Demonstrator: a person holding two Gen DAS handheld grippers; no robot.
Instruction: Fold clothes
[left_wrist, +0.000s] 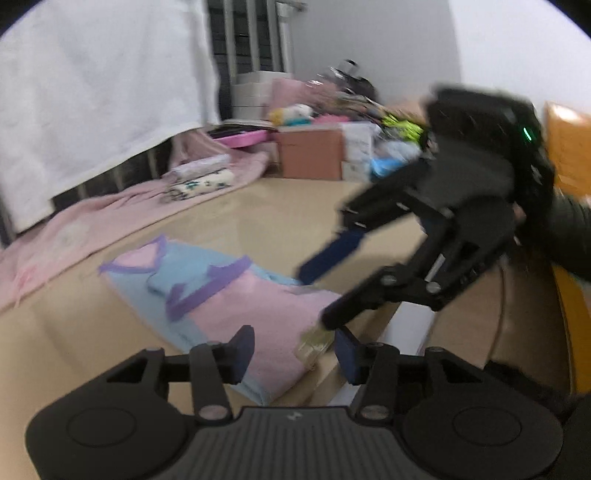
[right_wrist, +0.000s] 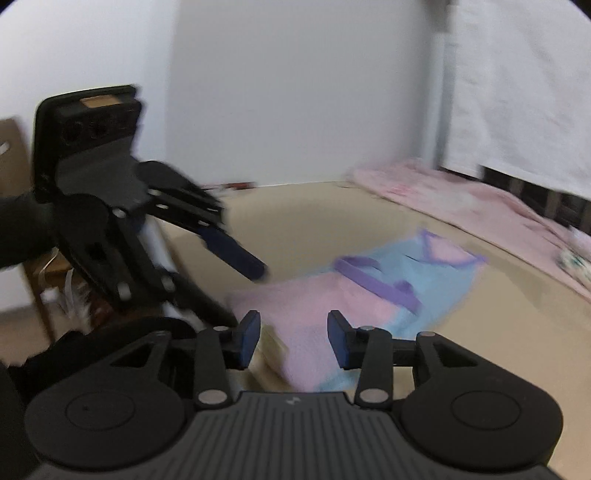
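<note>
A folded pink and light-blue garment with purple trim (left_wrist: 221, 295) lies at centre frame on the beige worktop (left_wrist: 74, 350). Both the left gripper (left_wrist: 293, 350) and right gripper (right_wrist: 293, 338) hover empty, fingers wide. Only the left wrist view shows cluttered boxes (left_wrist: 310, 151), upper centre.

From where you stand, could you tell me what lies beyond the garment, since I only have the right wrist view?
Observer: Past the garment, a brown box stands among clutter against the far wall.
Operator: Thank you. Is my right gripper holding anything?
Observer: No; seen from the left wrist, the right gripper is open, apart from the cloth, over its near right end.
Operator: Anything near that corner I should know about?
Observer: A small clear yellowish item lies by the garment's near corner on the tan surface; blur hides what it is.
</note>
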